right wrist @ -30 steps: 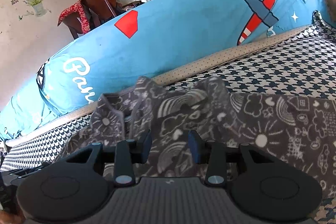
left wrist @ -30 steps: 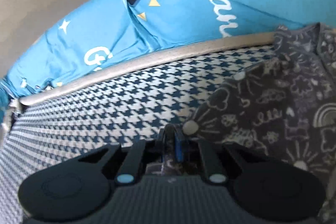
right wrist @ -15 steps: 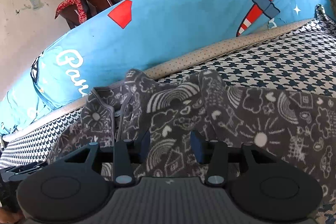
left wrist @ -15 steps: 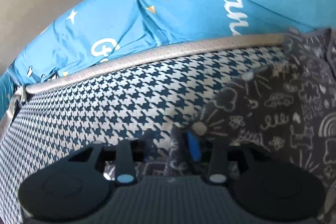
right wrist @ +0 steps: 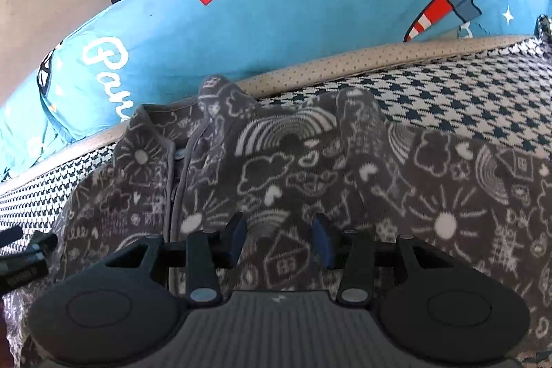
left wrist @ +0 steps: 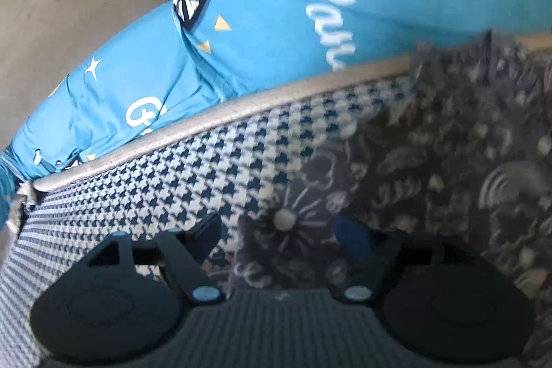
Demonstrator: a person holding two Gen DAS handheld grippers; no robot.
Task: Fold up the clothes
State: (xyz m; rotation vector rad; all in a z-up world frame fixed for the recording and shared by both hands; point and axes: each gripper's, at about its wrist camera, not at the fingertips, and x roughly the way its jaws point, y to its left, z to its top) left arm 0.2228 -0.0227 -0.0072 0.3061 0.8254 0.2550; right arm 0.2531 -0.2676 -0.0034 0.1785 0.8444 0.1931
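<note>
The grey patterned garment point(right wrist: 345, 181) is being spread on the checked cushion point(left wrist: 193, 175), against the blue pillow point(right wrist: 293, 23). The left gripper point(left wrist: 279, 237) is being opened, a fold of cloth lying loose between its jaws. The right gripper point(right wrist: 277, 238) is being held unclenched over the garment, gripping nothing.

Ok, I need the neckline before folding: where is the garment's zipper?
In the right wrist view the zipper runs down the grey garment at left, above the right gripper, below the blue cushion.
</note>
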